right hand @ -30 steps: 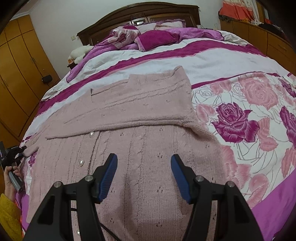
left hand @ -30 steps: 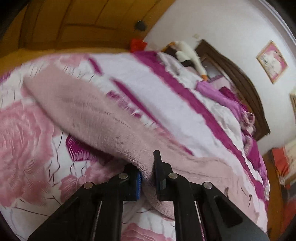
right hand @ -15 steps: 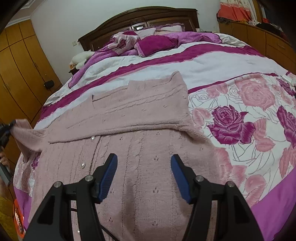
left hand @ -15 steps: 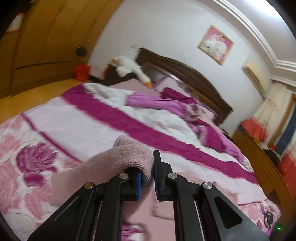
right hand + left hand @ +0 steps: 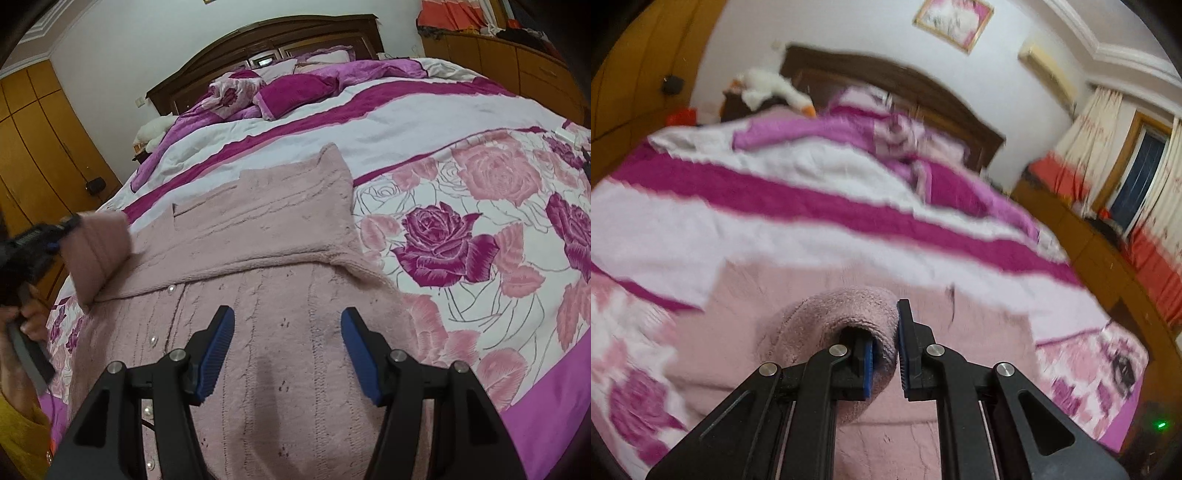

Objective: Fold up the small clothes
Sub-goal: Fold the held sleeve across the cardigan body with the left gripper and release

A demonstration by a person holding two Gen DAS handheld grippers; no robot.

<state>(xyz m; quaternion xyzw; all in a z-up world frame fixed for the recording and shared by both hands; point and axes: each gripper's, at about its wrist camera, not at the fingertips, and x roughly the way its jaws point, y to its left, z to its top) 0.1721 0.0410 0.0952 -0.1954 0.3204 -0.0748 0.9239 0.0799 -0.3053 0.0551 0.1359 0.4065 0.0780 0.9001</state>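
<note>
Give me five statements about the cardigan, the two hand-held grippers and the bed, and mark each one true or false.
1. The left hand-held gripper is shut on the cardigan's sleeve. True.
2. The right hand-held gripper clamps the cardigan. False: its jaws stand open above the knit, holding nothing.
3. The cardigan is pale pink, with small buttons down the front. True.
4. The other sleeve hangs off the bed. False: it lies folded across the cardigan's body.
5. The bed cover is plain grey. False: it has magenta and white stripes and a rose print.
</note>
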